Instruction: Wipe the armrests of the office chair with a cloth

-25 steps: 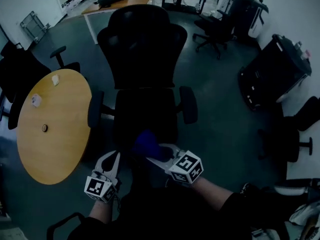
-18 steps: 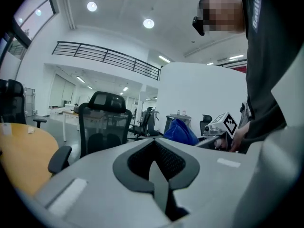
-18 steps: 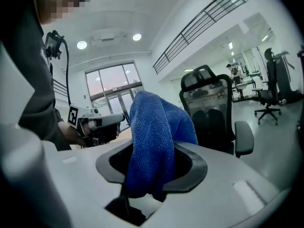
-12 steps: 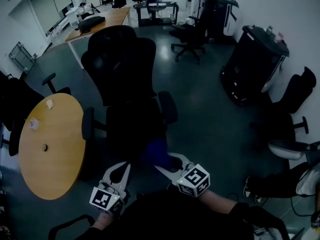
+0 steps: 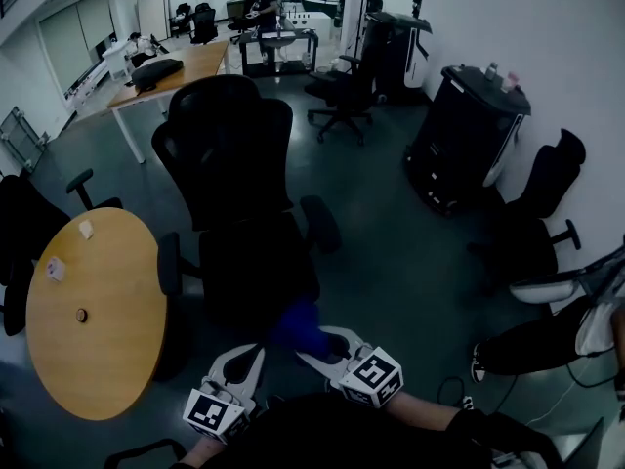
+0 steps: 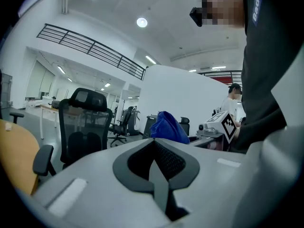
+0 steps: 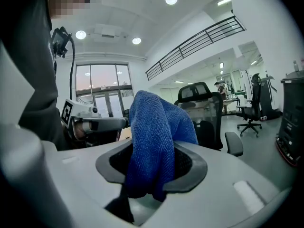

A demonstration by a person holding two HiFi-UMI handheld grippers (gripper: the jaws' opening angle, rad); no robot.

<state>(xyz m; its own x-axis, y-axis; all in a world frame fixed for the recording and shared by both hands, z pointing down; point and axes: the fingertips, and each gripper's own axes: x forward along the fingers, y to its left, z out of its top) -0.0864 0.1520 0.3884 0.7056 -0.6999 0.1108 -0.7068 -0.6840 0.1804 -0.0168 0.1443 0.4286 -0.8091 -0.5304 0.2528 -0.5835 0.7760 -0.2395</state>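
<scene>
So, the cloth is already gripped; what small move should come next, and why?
Probably carry the right gripper forward to the armrest on the head view's right side. The gripper is shut on the blue cloth, which is held short of that armrest and does not touch it, so no wiping can begin here.

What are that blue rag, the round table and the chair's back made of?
Blue cloth: looks like microfibre or terry, matte, with a fuzzy looped pile. Round table: wood or wood-look laminate top, smooth, warm tan. Chair back: apparently black mesh, since the room shows through it.
</scene>
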